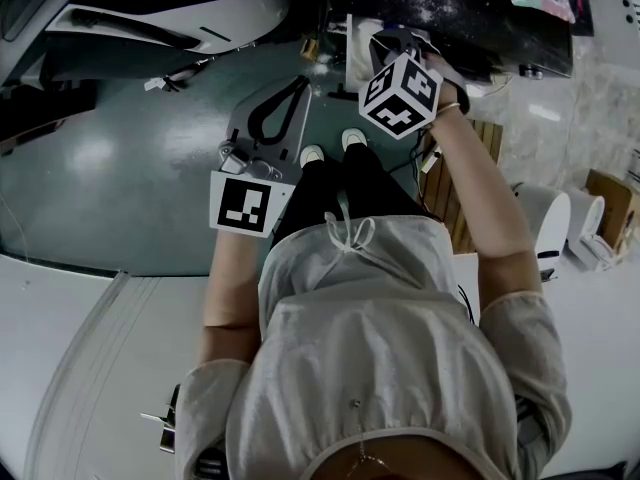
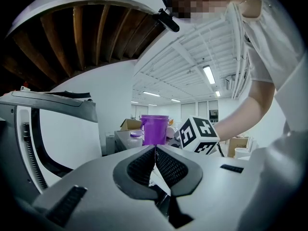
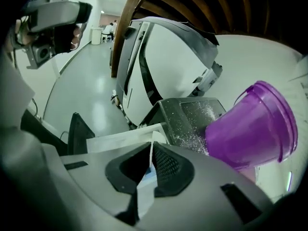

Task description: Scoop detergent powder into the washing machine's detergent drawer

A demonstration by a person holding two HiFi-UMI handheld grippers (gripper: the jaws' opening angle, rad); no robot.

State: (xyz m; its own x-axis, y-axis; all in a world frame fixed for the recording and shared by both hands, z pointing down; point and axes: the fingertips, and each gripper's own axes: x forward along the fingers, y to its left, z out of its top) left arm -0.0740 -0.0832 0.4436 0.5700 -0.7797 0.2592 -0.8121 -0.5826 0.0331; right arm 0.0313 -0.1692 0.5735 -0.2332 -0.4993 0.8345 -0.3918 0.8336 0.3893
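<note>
My right gripper (image 3: pixel 152 146) is shut on a thin white piece that looks like the scoop (image 3: pixel 122 138), whose flat body juts out to the left. Just beyond it lies a dark tray (image 3: pixel 192 117) dusted with white powder, with a purple cup (image 3: pixel 250 126) at its right. The white washing machine (image 3: pixel 163 61) stands behind. In the head view the right gripper (image 1: pixel 378 46) reaches toward the powder-speckled tray (image 1: pixel 480 28). My left gripper (image 1: pixel 300 85) hangs over the floor, and its pads (image 2: pixel 144 165) meet with nothing between them. It faces the purple cup (image 2: pixel 154 129).
A teal floor (image 1: pixel 110 168) spreads out to the left below the washing machine (image 1: pixel 180 8). Wooden slats (image 1: pixel 455 193), white tubs (image 1: pixel 548 218) and a cardboard box (image 1: pixel 610 203) stand at the right. A white counter edge (image 1: pixel 60 368) runs along the near left.
</note>
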